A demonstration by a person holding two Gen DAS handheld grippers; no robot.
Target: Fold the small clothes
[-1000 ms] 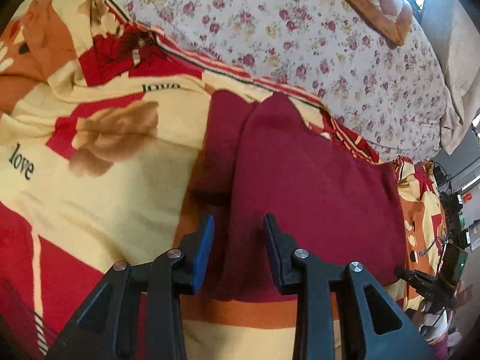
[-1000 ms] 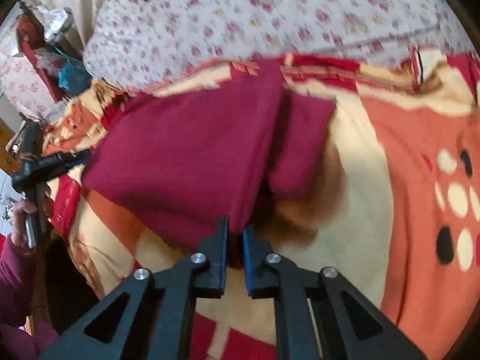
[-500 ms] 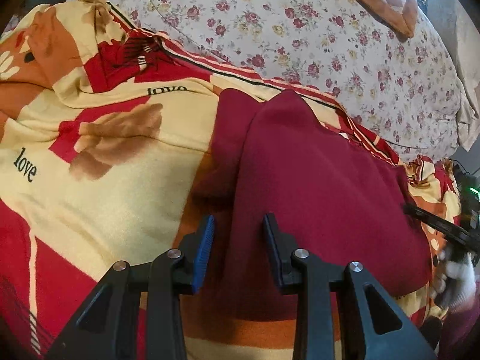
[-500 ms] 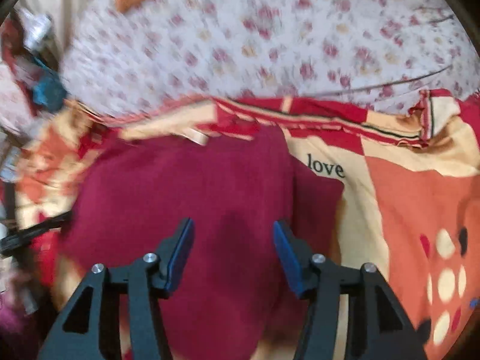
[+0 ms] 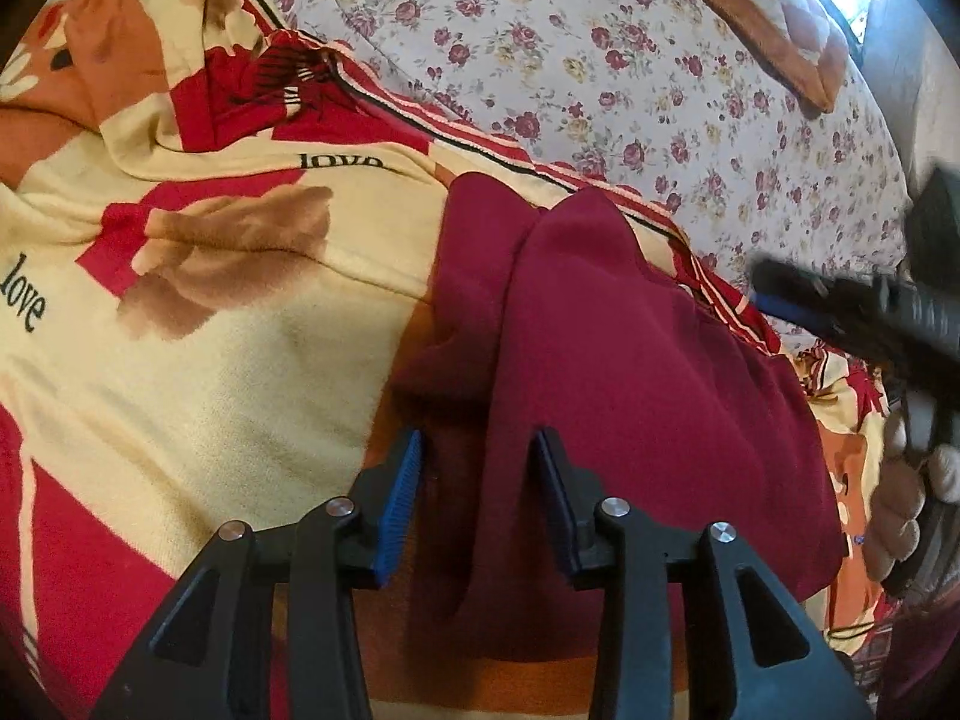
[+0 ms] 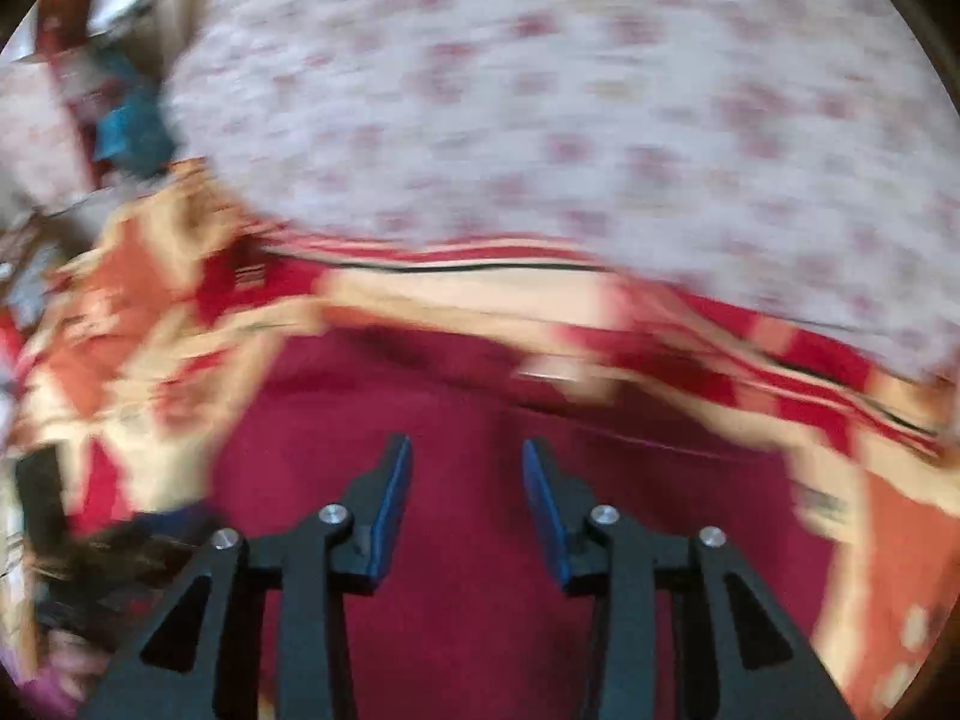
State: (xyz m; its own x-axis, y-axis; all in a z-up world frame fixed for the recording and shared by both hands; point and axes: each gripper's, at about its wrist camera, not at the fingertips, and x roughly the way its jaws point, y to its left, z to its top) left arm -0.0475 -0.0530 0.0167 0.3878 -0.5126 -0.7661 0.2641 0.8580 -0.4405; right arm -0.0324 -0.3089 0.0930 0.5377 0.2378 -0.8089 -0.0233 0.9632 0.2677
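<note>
A dark red garment (image 5: 630, 360) lies partly folded on the patterned blanket (image 5: 210, 360), one layer lapped over another. My left gripper (image 5: 478, 450) is open and empty, hovering just above the garment's near left fold. In the blurred right wrist view the same garment (image 6: 468, 540) fills the lower middle. My right gripper (image 6: 467, 456) is open and empty above it. The right gripper also shows in the left wrist view (image 5: 840, 306), at the garment's far right edge, held by a gloved hand (image 5: 918, 480).
The red, cream and orange blanket with "love" lettering covers the bed. A floral sheet (image 5: 600, 60) lies behind it, with an orange-edged pillow (image 5: 780, 12) at the back. Clutter (image 6: 120, 120) stands beyond the bed's left edge in the right wrist view.
My right gripper was shut on the garment's edge, then let go and opened, and has swept leftward over the garment. The left gripper stayed open and nearly still.
</note>
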